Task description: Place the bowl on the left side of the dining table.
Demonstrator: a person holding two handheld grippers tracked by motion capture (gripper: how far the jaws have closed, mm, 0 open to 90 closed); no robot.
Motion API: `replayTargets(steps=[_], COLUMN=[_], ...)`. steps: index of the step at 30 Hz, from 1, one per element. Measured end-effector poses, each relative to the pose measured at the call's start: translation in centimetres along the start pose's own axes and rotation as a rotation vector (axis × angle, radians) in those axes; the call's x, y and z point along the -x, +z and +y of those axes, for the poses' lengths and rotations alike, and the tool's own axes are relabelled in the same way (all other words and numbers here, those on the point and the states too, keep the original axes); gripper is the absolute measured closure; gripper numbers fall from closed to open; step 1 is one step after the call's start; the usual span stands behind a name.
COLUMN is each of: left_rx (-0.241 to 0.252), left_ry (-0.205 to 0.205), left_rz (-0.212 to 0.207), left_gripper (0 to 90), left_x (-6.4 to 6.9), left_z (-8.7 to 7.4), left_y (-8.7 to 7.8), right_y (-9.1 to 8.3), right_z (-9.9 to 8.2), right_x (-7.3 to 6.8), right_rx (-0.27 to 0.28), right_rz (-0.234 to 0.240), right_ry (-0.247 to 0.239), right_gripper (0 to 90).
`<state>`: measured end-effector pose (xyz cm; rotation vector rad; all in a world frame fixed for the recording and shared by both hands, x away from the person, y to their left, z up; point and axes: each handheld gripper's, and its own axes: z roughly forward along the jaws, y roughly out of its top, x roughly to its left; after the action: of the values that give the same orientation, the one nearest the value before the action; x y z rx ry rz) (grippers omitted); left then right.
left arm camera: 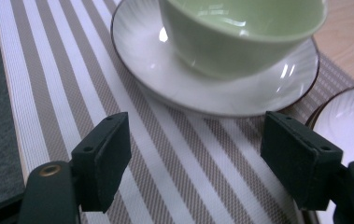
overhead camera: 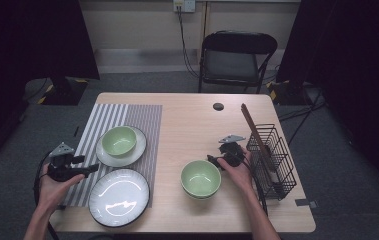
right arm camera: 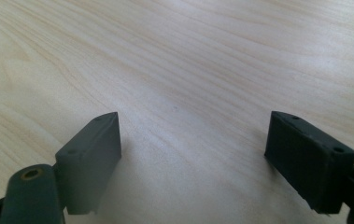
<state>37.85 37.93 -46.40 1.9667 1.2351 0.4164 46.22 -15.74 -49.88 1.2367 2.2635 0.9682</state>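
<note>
High view: wooden desk (overhead camera: 187, 115) with a striped placemat (overhead camera: 127, 117) at left centre. On the mat, a green bowl (overhead camera: 119, 140) sits on a small white plate (overhead camera: 136, 154); a larger white plate (overhead camera: 119, 196) lies below it, overlapping the mat's lower edge. The left tool (overhead camera: 89, 169) hovers at the mat's left edge, lower left of frame, pointing toward the plates. A second green bowl (overhead camera: 200, 178) stands on bare wood at centre, just left of the right tool (overhead camera: 212, 160). A black wire rack (overhead camera: 273, 160) holding a wooden board stands at right.

Left gripper view: left tool (left arm camera: 195, 158) has its jaws spread wide with nothing between them, only striped mat below. The bowl on its plate fills the top of frame, near but apart; the big plate's rim shows at the right edge.

Right gripper view: right tool (right arm camera: 193, 158) also gaping and empty, over bare wood.

Judgement: table-setting in progress; the left tool looks to have let go and is free. The next move likely calls for the right tool to take the lone bowl by its rim and carry it to the large plate.
</note>
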Motion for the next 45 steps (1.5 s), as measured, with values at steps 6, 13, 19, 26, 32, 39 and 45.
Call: replayTargets(steps=[6, 13, 19, 26, 32, 39, 45], left_rx=[-0.051, -0.064, -0.062, -0.047, -0.046, -0.047, -0.047], left_ry=[-0.02, -0.024, 0.037, 0.044, 0.044, 0.045, 0.046], left_rz=[0.032, 0.046, 0.099, 0.107, 0.106, 0.107, 0.107], left_gripper=[20.2, 17.9, 16.3, 15.1, 15.0, 14.9, 14.9], left_x=[-0.4, -0.7, -0.2, -0.1, -0.2, -0.2, -0.2], left_z=[-1.2, -2.5, -2.7, -2.9, -2.9, -2.9, -2.9], left_y=[0.6, 1.4, 1.9, 2.0, 2.1, 2.1, 2.1], right_y=[-0.5, -1.9, -3.3, -5.3, -7.0, -10.2, -12.5], right_z=[0.4, 1.8, 3.1, 4.1, 4.5, 4.5, 4.2], right_x=[-0.1, -0.7, -1.2, -2.0, -3.0, -3.7, -3.9], right_rx=[0.003, 0.044, 0.095, 0.155, 0.172, 0.19, 0.214], right_rz=[0.006, 0.042, 0.059, 0.075, 0.125, 0.132, 0.146], right_ry=[0.009, 0.012, 0.018, 0.02, 0.023, 0.01, 0.009], right_gripper=[24.2, 28.1, 28.7, 29.8, 30.7, 31.3, 31.3])
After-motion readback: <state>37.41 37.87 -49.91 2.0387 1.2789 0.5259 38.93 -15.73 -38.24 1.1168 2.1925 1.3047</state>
